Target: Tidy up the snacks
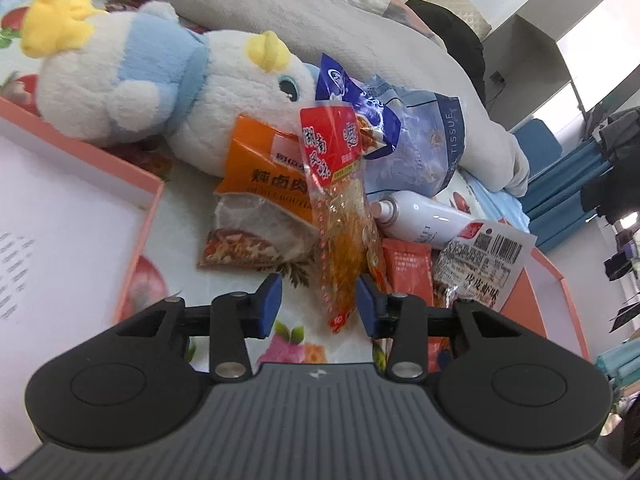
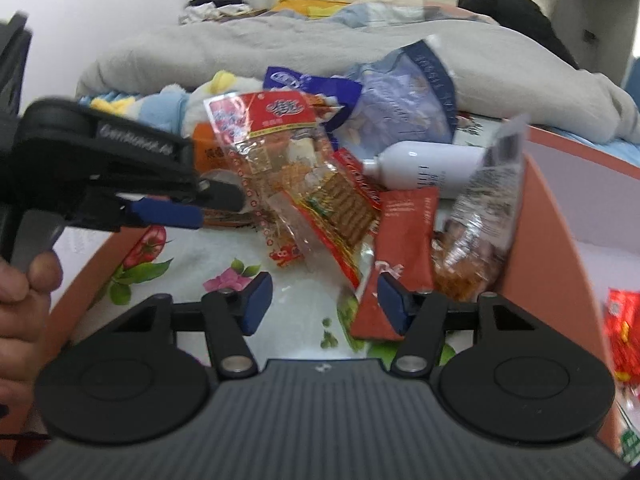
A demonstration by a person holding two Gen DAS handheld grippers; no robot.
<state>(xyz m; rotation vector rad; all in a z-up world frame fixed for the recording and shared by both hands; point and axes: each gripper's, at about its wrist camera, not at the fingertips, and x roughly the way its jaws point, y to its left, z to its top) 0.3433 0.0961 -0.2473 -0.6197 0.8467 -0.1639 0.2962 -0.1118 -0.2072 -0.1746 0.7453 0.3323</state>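
Several snack packets lie heaped on a floral bedsheet. A long clear packet with a red top (image 1: 336,184) leans over an orange packet (image 1: 260,168). Its lower end reaches between the blue pads of my left gripper (image 1: 319,306), which is open and does not press it. In the right wrist view my right gripper (image 2: 326,303) is open above the sheet. A flat red-orange sachet (image 2: 404,232) lies by its right finger. A red packet of biscuits (image 2: 344,204) and a clear packet with a barcode (image 2: 488,200) lie just beyond. A hand (image 2: 24,280) holds the left gripper (image 2: 216,206) at the left.
A white plush toy (image 1: 140,92), a blue packet (image 1: 352,92), a tissue pack (image 1: 424,148) and a white bottle (image 1: 424,220) crowd the back of the heap. A pink box lid (image 1: 136,208) lies at the left, a pink box wall (image 2: 552,216) at the right with red packets (image 2: 624,328) inside.
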